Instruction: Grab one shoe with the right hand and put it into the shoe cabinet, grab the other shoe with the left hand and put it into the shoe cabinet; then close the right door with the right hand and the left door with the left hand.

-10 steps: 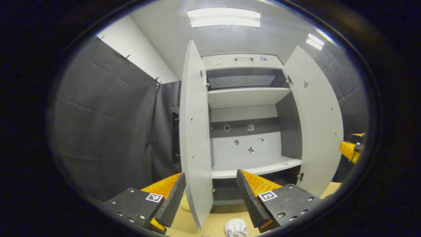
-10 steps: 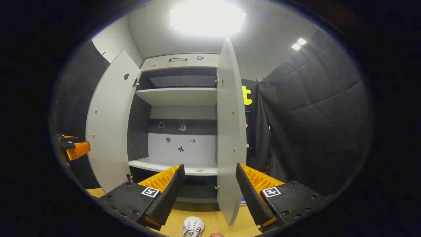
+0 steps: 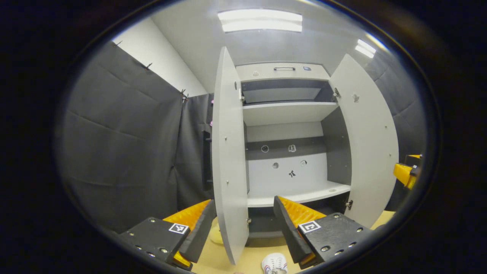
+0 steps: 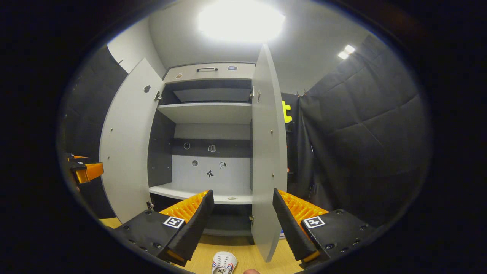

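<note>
Here the left gripper [image 3: 241, 232] had its fingers spread wide and empty, the left door [image 3: 228, 160] edge-on between them; the white shoe [image 3: 274, 264] lay on the floor [image 3: 253, 257] beside its right finger. The right gripper [image 4: 241, 228] was likewise spread wide and empty, the right door [image 4: 268, 152] between its fingers, the shoe below them. Both doors of the shoe cabinet [image 4: 207, 112] stood open.

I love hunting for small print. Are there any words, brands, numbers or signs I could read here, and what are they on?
No readable words or numbers.
Square black-and-white code tags on the gripper fingers: patterns, not text.
Small stickers on the cabinet's back wall: too small to read.
Shoe markings: too blurred to read.
</note>
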